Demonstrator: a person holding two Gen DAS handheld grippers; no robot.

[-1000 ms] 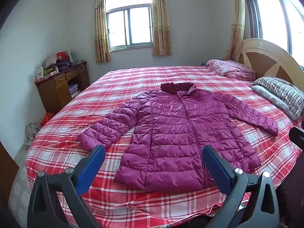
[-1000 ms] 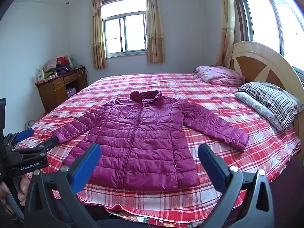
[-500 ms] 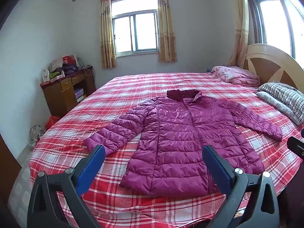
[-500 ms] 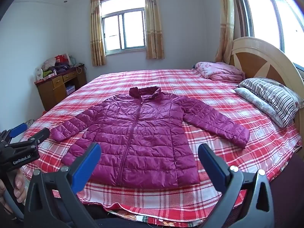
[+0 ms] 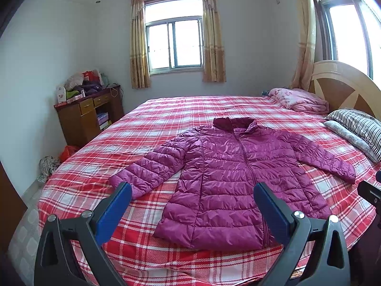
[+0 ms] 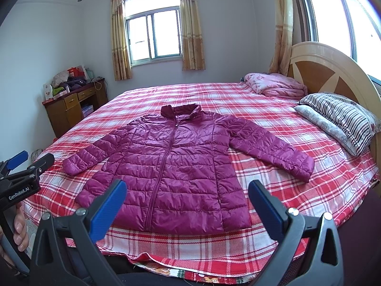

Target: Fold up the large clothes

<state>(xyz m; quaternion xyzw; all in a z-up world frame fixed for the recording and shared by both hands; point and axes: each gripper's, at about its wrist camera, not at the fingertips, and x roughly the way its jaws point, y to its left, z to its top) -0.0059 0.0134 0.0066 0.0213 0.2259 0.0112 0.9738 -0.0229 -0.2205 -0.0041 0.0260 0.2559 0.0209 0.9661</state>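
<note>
Item count:
- 1 jacket (image 6: 173, 166), purple quilted, w/ 2 sleeves, centre of bed.
- 1 bed (image 6: 262, 109), red plaid cover.
- 2 pillows, far right: 1 striped pillow (image 6: 338, 112), 1 grey pillow (image 6: 331, 128).
- 1 pink blanket (image 6: 276, 85), far right.
- 1 wooden desk (image 6: 71, 107), far left.
- 2 windows: 1 far window (image 6: 153, 38), 1 right window (image 6: 333, 16).
- 2 grippers: left gripper (image 5: 193, 197), right gripper (image 6: 187, 194), each w/ 2 blue pads.
</note>
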